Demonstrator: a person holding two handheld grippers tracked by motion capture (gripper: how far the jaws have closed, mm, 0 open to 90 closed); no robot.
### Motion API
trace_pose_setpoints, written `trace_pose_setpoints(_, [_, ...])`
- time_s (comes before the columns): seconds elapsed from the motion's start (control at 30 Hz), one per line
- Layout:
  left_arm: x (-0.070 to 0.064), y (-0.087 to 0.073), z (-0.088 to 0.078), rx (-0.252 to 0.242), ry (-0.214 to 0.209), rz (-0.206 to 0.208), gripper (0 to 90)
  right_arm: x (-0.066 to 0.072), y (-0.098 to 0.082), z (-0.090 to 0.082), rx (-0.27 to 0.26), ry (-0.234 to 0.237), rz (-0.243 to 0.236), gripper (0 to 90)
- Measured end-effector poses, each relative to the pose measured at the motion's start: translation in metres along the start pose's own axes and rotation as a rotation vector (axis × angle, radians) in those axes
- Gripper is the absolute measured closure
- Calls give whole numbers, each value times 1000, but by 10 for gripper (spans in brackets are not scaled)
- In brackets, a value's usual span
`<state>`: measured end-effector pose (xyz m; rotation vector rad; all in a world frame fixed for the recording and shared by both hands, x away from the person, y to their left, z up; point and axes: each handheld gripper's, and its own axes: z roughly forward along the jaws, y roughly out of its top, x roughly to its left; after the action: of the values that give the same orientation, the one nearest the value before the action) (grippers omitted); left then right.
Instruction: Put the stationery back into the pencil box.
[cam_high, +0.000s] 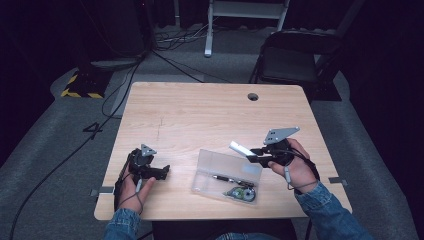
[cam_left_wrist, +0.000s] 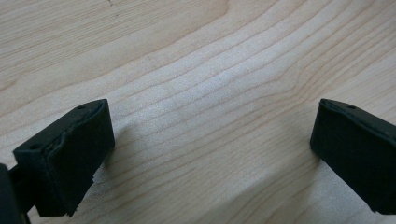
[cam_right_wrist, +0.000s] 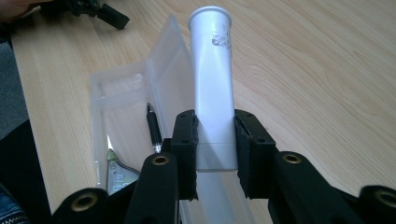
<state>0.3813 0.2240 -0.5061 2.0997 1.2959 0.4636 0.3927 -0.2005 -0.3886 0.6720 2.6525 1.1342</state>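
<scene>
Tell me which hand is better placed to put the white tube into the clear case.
Right. The right gripper already clamps the white tube directly above the open clear plastic case. The left gripper rests open on the table, apart from the case.

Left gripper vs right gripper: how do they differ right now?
The left gripper has its jaws spread wide with nothing between them; the right gripper is shut on a white tube. The left gripper sits low at the bare table; the right gripper is raised above the clear plastic case. Both have black padded jaws and are hand-held.
</scene>
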Motion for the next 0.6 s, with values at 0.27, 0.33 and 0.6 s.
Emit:
trace_pose_setpoints(0.27, [-2,-1,-1,-3,18,-18,1,11,7,9,14,39,-40,712])
trace_pose_setpoints(0.33, [-2,-1,-1,-3,19,-18,1,14,8,11,15,45,-50,713])
trace_pose_setpoints(0.6, [-2,-1,-1,-3,18,-18,1,27,9,20,30,85,-87,712])
